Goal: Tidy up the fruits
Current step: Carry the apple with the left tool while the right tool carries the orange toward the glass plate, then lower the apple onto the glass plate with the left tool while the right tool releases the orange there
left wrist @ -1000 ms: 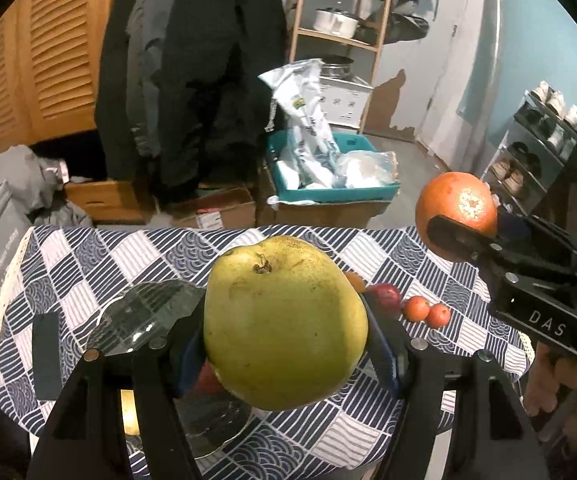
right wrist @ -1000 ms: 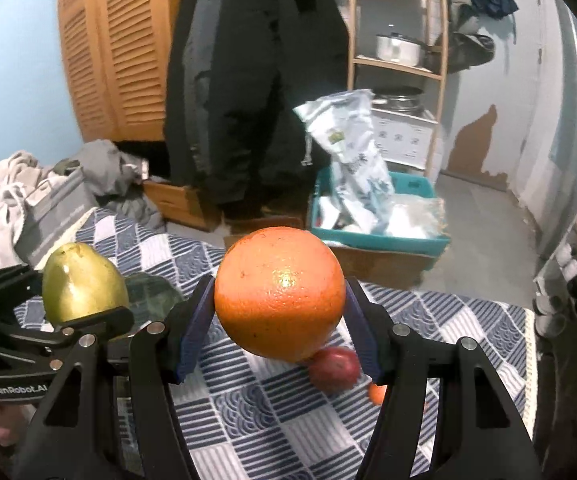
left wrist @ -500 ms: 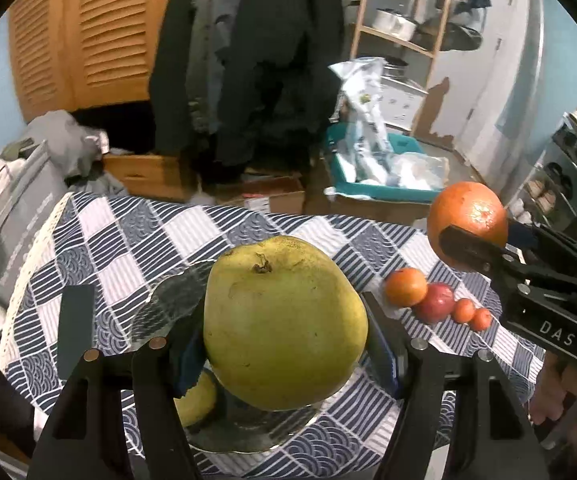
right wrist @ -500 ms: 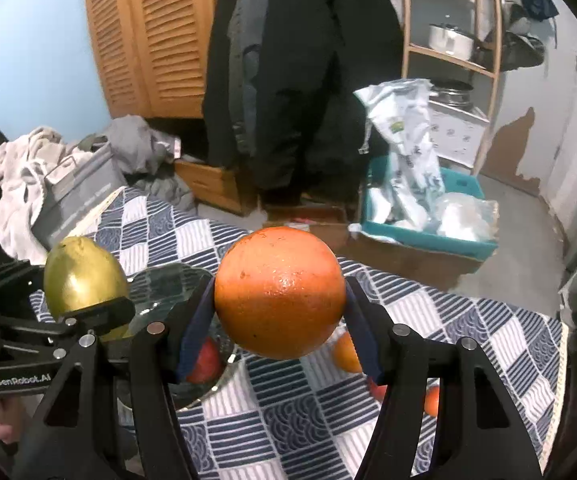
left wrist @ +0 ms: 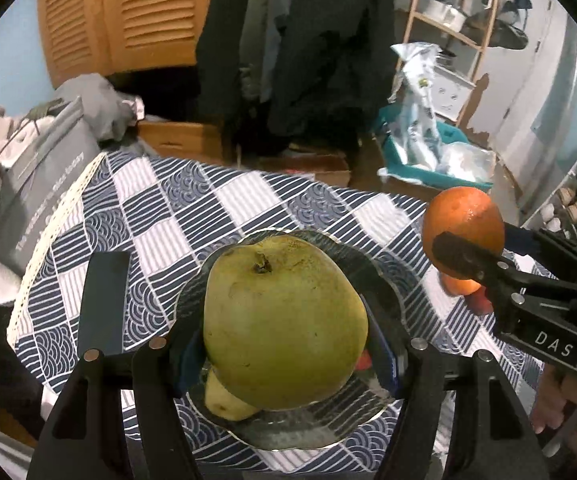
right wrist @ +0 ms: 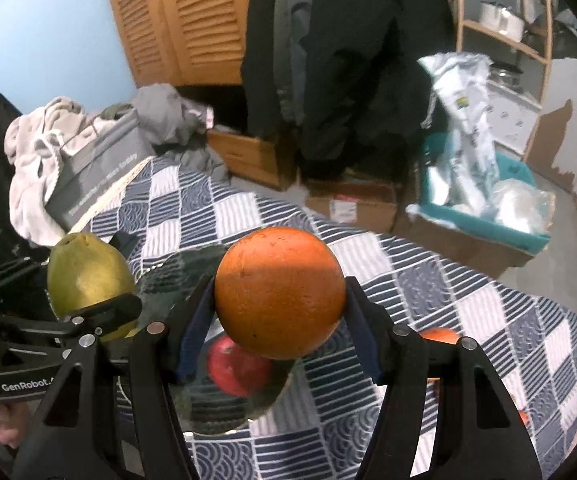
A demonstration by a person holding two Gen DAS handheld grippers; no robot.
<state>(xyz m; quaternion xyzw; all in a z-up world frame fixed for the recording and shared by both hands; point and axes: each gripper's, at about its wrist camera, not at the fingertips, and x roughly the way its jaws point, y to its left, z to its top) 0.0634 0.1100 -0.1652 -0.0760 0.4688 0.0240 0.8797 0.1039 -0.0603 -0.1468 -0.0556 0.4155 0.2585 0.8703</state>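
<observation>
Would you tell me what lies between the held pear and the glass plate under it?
In the left wrist view, a smaller yellow fruit lies on the plate under the pear.

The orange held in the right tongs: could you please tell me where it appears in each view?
Left wrist view: the orange sits at the right edge, clamped in the right tongs.
Right wrist view: it fills the centre.
Shared landmark: the glass plate on the checked tablecloth.

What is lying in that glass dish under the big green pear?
In the dish, a yellow fruit and a red fruit show. The pear hides the rest.
</observation>
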